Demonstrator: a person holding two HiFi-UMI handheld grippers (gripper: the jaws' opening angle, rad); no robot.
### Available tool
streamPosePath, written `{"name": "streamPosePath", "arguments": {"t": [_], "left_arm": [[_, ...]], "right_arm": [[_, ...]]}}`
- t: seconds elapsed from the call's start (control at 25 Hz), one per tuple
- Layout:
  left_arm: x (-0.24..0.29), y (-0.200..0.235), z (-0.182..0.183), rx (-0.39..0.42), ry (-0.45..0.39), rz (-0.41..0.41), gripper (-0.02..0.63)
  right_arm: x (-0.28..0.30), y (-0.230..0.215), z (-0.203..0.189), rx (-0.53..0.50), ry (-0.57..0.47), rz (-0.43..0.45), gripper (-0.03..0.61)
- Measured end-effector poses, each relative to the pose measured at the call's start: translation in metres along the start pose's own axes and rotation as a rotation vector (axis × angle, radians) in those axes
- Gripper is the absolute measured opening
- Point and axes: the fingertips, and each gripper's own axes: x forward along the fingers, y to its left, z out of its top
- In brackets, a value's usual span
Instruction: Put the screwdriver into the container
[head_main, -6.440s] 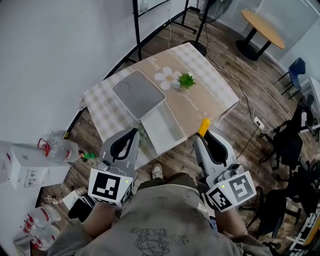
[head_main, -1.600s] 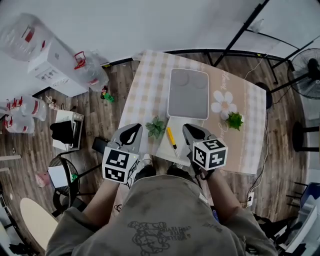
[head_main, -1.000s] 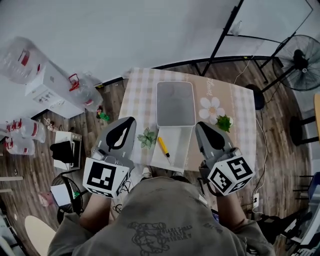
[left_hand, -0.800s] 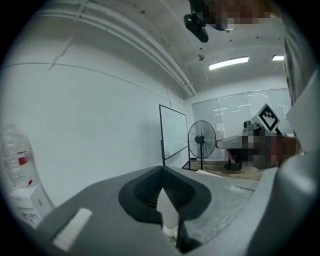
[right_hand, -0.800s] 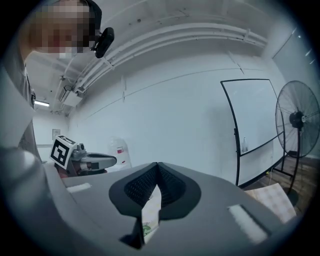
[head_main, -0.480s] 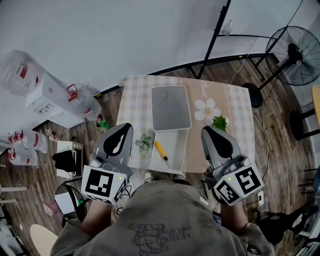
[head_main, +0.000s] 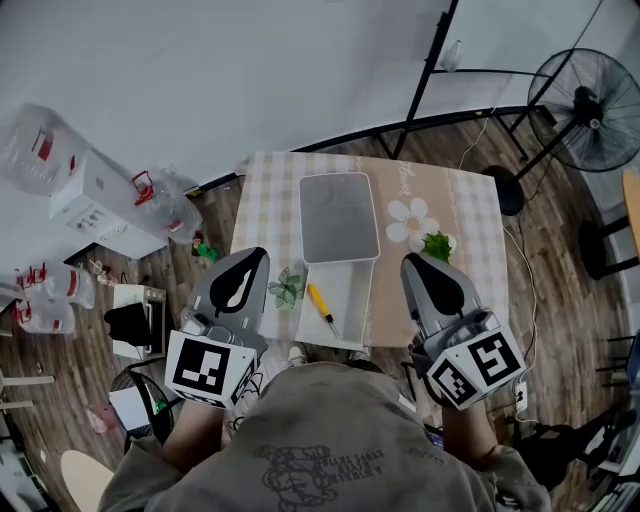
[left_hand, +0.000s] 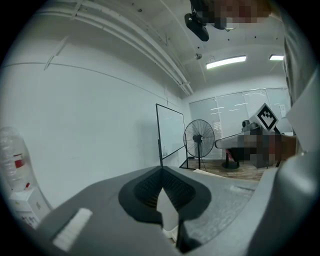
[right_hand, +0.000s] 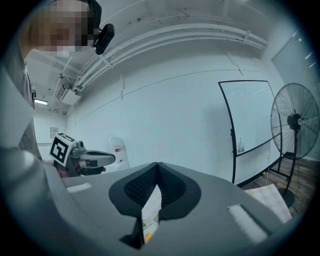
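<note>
Released from the right tool (head_main: 409, 259) since the earliest frame, the yellow-handled screwdriver (head_main: 320, 303) lies inside the white rectangular open container (head_main: 358, 290). It lies slanted, with the handle toward the far left wall and the thin shaft pointing to the near side. Both tools have drawn back from it. At the near left edge of the checked-cloth bench (head_main: 265, 215), the left tool (head_main: 257, 253) has its jaws pressed together with nothing between them. The right tool, at the near right edge, is likewise closed and empty. Neither touches the container. One screwdriver, one container and one flat grey lid (head_main: 340, 217) just beyond it are on the bench. Two small green plant sprigs are there too, one (head_main: 290, 287) left of the container and one (head_main: 437, 245) to its right.
</note>
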Motion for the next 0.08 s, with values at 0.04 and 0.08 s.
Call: {"name": "streamPosePath", "arguments": {"t": [0.04, 0.08], "left_arm": [[0.0006, -0.0003, 0.0005, 0.001, -0.001, -0.001, 0.0], [0.0012, -0.0006, 0.001, 0.003, -0.002, -0.002, 0.0]], "right_arm": [[0.0001, -0.0006, -0.0003, -0.001, 0.002, -0.001, 0.026], [0.0003, -0.0012, -0.0006, -0.003, 0.004, -0.001, 0.026]]}}
